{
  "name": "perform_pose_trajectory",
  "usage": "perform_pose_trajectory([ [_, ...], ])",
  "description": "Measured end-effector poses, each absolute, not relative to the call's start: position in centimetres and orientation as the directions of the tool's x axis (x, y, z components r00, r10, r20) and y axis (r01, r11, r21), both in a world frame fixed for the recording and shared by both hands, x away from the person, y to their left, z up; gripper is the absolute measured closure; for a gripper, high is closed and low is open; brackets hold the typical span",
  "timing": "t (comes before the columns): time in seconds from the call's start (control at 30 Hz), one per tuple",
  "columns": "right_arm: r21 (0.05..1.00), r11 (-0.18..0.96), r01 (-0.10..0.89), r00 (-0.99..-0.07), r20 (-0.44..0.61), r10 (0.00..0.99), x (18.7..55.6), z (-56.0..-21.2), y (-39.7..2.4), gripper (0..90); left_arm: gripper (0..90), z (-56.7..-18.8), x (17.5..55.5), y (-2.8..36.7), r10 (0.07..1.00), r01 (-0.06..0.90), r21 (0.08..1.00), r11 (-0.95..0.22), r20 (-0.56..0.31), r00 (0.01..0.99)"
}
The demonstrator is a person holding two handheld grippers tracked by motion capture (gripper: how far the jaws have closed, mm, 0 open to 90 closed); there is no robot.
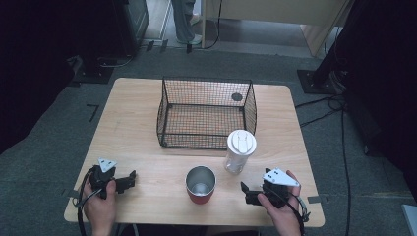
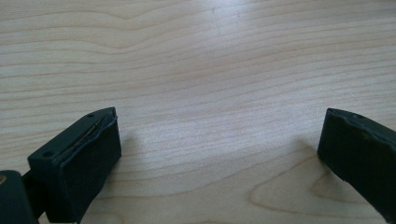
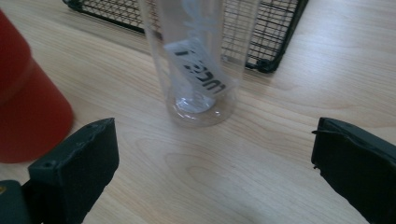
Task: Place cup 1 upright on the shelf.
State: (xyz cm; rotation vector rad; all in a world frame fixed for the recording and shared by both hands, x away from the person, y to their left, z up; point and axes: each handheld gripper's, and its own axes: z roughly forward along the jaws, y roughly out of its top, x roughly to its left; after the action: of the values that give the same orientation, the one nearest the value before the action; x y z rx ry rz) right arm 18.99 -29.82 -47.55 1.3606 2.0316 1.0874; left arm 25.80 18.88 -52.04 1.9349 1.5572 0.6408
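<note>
Bottle point(image 1: 240, 151) stands upright just right of the red cup point(image 1: 200, 184), in front of the wire basket point(image 1: 206, 112). Right gripper point(image 1: 251, 192) rests near the bottle, jaws spread wide, nothing held, path clear. Left gripper point(image 1: 129, 180) sits well left of the cup, jaws wide apart over bare table point(image 1: 133, 128).
</note>
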Motion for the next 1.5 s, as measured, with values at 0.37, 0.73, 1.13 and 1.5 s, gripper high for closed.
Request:
perform_pose_trajectory([
  [0.37, 0.825, 0.228, 0.517, -0.463, 0.046, 0.885, 18.1, -46.6, -27.7, 0.7, 0.0, -52.0, 25.8, 18.9, 0.978, 0.706, 0.69, -0.161, 0.016, 0.208],
  [0.73, 0.824, 0.244, 0.511, -0.518, 0.068, 0.853, 17.5, -46.5, -25.7, 0.7, 0.0, -52.0, 25.8, 18.9, 0.978, 0.706, 0.69, -0.16, 0.015, 0.207],
  [1.13, 0.836, 0.269, 0.478, -0.585, 0.075, 0.808, 16.5, -46.2, -23.2, 0.7, 0.0, -52.0, 25.8, 18.9, 0.978, 0.706, 0.69, -0.16, 0.015, 0.207],
  [1.5, 0.846, 0.278, 0.455, -0.625, 0.081, 0.776, 16.3, -45.9, -21.4, 0.7, 0.0, -52.0, 25.8, 18.9, 0.978, 0.705, 0.691, -0.158, 0.014, 0.206],
])
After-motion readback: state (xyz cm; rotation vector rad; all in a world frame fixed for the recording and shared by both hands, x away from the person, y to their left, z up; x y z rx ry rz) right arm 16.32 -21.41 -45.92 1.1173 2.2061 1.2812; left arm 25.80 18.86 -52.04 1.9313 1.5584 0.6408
